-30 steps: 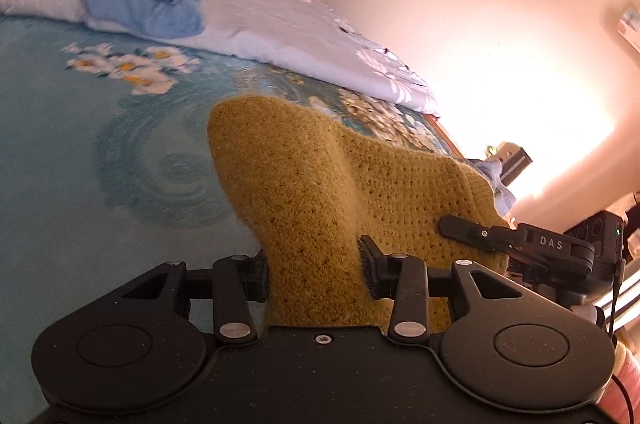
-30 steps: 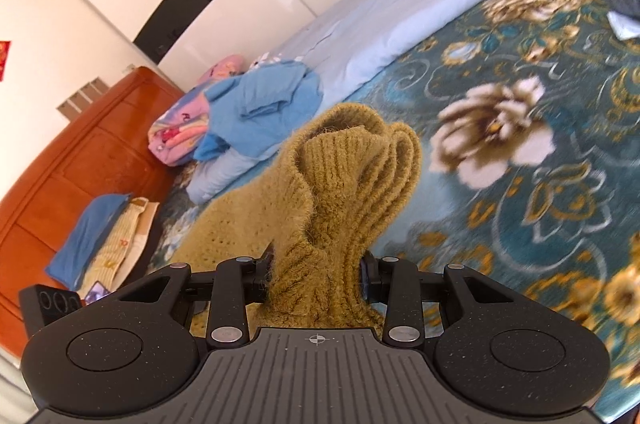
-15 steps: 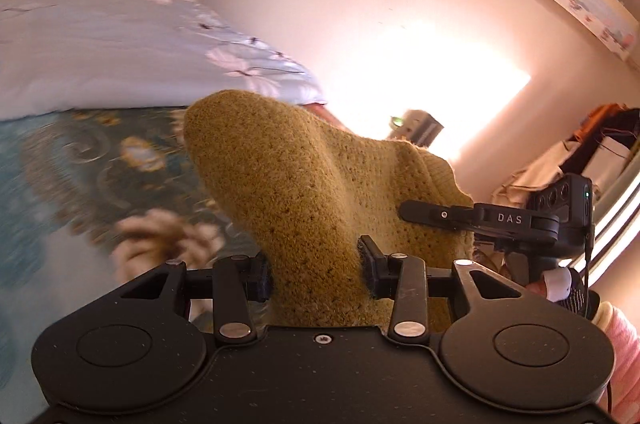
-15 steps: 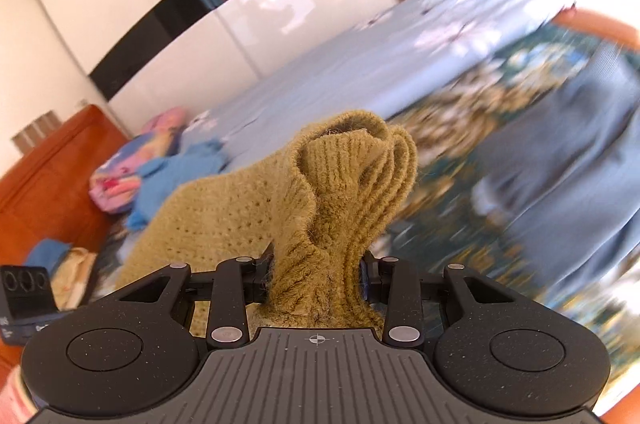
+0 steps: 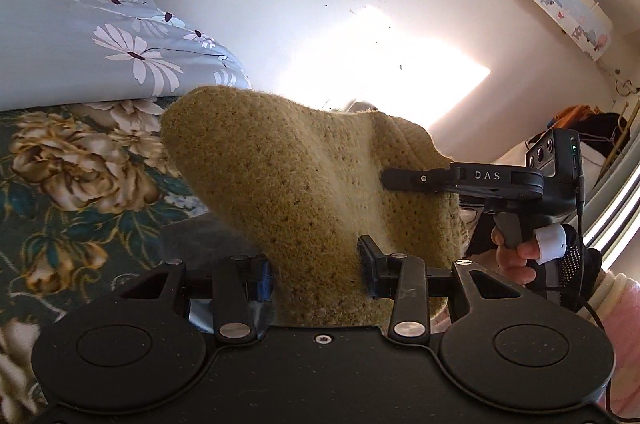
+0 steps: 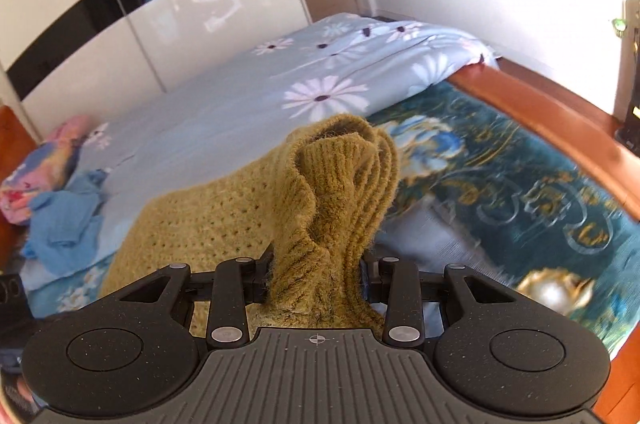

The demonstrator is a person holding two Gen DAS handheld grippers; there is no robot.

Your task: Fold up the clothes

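Up in the air, the mustard knit sweater [image 5: 304, 183] is hanging stretched between the two tools, above a bed. The left gripper [image 5: 316, 276] is pinching one edge of it, its jaws pressed together on the fabric, and the knit is rising in a broad hump that is blocking most of the middle of the left wrist view. The right gripper [image 6: 318, 278] is clamping a bunched, ribbed part of the same sweater [image 6: 332, 191], which is standing up in folds between its fingers and hiding the bed straight ahead.

Seen from the left wrist, the right gripper [image 5: 394, 179] is reaching in from the side with its tip lying against the knit, and the person's hand [image 5: 520, 256] is gripping its handle.

Below, a dark teal floral bedspread [image 6: 520, 183] is covering the mattress, with a pale blue daisy-print quilt [image 6: 304, 75] lying beyond it. Crumpled blue clothes [image 6: 68, 220] and a pink patterned bundle [image 6: 36, 167] are sitting near the far end, well apart from the sweater. A white wardrobe with a black band [image 6: 120, 23] is standing behind the bed, and a wooden bed frame [image 6: 560, 119] is edging the bedspread.
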